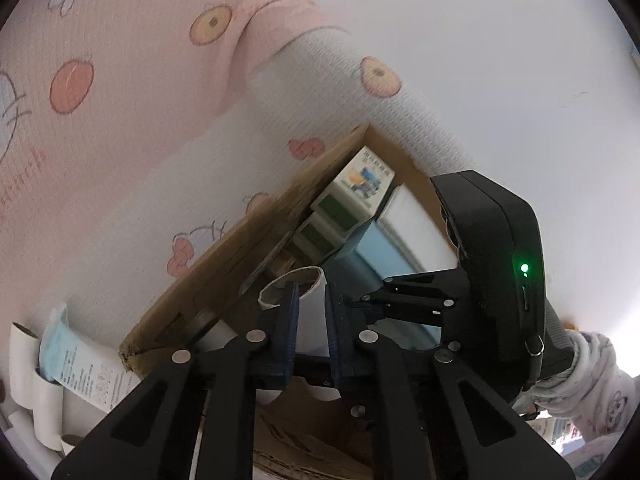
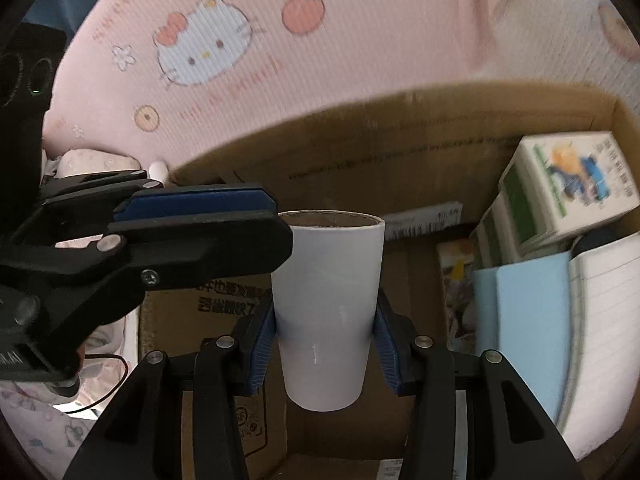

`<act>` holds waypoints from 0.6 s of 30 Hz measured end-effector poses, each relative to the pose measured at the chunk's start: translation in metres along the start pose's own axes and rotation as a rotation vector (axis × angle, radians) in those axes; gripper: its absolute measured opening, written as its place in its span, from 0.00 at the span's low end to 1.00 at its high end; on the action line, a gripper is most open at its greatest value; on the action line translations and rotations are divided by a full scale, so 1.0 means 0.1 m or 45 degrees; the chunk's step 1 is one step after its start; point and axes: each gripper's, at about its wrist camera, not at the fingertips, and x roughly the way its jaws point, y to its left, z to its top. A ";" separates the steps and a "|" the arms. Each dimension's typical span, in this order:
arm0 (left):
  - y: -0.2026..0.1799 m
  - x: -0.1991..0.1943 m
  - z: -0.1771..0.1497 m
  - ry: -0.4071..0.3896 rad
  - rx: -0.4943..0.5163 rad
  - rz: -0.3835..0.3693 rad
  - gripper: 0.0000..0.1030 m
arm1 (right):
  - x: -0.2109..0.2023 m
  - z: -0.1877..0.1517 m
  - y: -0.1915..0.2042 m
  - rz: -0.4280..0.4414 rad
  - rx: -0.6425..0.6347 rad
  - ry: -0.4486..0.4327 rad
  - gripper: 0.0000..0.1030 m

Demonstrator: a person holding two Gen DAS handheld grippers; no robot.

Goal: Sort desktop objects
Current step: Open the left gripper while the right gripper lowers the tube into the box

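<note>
My right tongs [image 2: 324, 344] clamp the white paper tube [image 2: 328, 304] over the cardboard box [image 2: 360, 152], left tongs [image 1: 312, 320] pinching its rim

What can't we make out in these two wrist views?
- Left wrist: lower part of the white cardboard tube, hidden behind the left hand-held gripper.
- Right wrist: tube's bottom end blocks the brown cardboard box floor beneath.
- Right wrist: print on the green-and-white carton, blurred.
</note>
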 end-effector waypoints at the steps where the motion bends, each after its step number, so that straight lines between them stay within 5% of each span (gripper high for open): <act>1: 0.03 0.02 0.00 0.010 -0.014 0.004 0.14 | 0.04 0.00 -0.02 -0.004 0.015 0.021 0.42; 10: 0.14 -0.16 0.02 -0.071 0.002 0.068 0.14 | 0.41 0.00 -0.12 -0.107 0.083 0.294 0.42; 18: 0.19 -0.29 0.03 -0.123 0.005 0.085 0.13 | 0.63 0.05 -0.04 -0.220 -0.016 0.372 0.42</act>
